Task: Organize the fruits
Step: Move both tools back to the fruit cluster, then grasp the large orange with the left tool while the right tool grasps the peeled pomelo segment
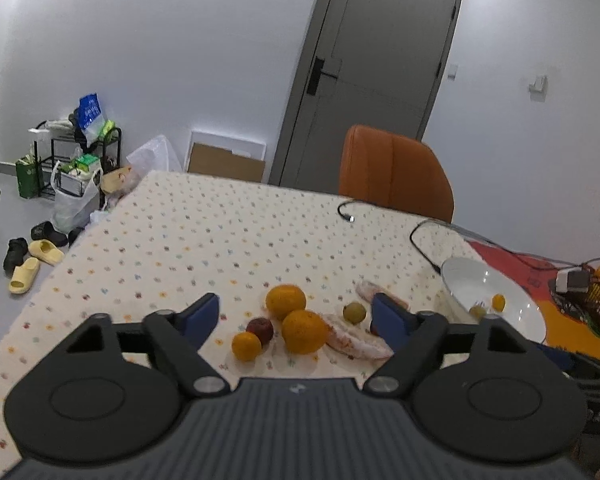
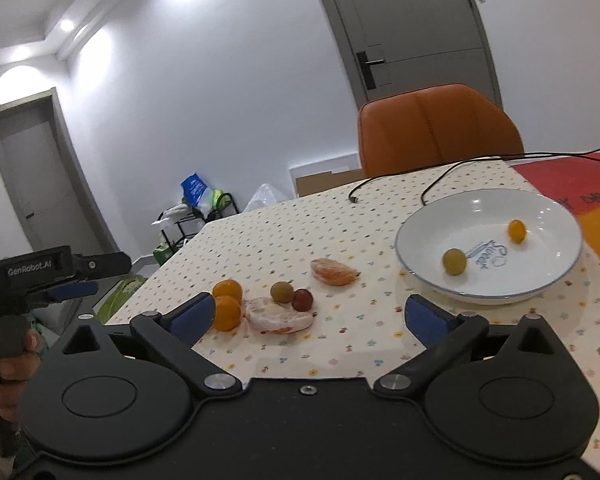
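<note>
Fingers of the right claw (image 2: 309, 318) stand wide apart with nothing between them, low over the tabletop (image 2: 340, 356) with its dotted cloth. The left claw (image 1: 296, 314) is spread the same way and empty, its blue pads framing the loose fruit from above.

Just past the right claw's left pad sit two oranges (image 2: 226, 306), touching each other, and beside them a peeled citrus piece (image 2: 279, 316) in pale pith. Against its far edge rest a greenish round fruit (image 2: 282, 292) and a dark red one (image 2: 302, 300), side by side. A second peeled segment (image 2: 334, 272) lies a little farther back, apart from the cluster. The left wrist view adds a small orange fruit (image 1: 246, 346) at the near side of the group (hidden from the other camera).

To the right stands a white bowl (image 2: 540, 280), holding a greenish fruit (image 2: 455, 261) and a small orange one (image 2: 517, 231), well apart from each other.

Farther on, a black cable (image 2: 440, 188) trails across the cloth, and an orange chair (image 2: 440, 128) stands at the far edge before a grey door (image 2: 412, 20).
</note>
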Demonstrator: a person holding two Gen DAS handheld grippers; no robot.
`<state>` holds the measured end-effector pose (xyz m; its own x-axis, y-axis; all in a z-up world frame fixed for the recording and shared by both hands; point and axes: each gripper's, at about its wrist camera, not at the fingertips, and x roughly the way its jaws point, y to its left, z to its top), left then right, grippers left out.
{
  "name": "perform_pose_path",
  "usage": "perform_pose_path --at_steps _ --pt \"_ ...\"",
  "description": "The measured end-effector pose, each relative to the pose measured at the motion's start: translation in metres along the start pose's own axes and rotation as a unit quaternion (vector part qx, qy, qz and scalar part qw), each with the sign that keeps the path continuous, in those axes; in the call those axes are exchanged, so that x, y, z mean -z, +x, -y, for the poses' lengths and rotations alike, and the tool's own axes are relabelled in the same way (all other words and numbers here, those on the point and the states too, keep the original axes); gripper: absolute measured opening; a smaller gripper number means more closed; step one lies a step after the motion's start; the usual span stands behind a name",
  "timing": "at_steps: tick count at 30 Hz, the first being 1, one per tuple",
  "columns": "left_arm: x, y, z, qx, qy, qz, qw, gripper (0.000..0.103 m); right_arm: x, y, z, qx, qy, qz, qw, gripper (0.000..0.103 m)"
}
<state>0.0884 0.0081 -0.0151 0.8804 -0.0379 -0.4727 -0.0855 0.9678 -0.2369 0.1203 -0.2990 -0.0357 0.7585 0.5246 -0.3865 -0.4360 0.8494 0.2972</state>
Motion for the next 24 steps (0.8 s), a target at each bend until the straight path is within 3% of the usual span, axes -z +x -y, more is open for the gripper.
perform_pose_path --at_steps 6,19,22,24 --pt "0.005 0.022 0.002 0.003 0.002 -0.022 0.9998 0.064 0.003 0.019 -0.008 -0.002 -0.035 -0.015 0.999 0.089" --pt "0.009 0.070 0.006 0.015 0.002 -0.078 0.9968 0.051 0.004 0.064 -0.003 -0.040 -0.037 -0.069 0.996 0.082" --pt "0.009 0.079 0.006 0.012 0.007 -0.090 0.9959 0.050 0.002 0.073 -0.003 -0.052 -0.041 -0.084 0.994 0.075" --pt "0.010 0.083 0.006 0.013 0.006 -0.094 0.9955 0.049 0.001 0.080 -0.004 -0.059 -0.048 -0.096 0.993 0.065"
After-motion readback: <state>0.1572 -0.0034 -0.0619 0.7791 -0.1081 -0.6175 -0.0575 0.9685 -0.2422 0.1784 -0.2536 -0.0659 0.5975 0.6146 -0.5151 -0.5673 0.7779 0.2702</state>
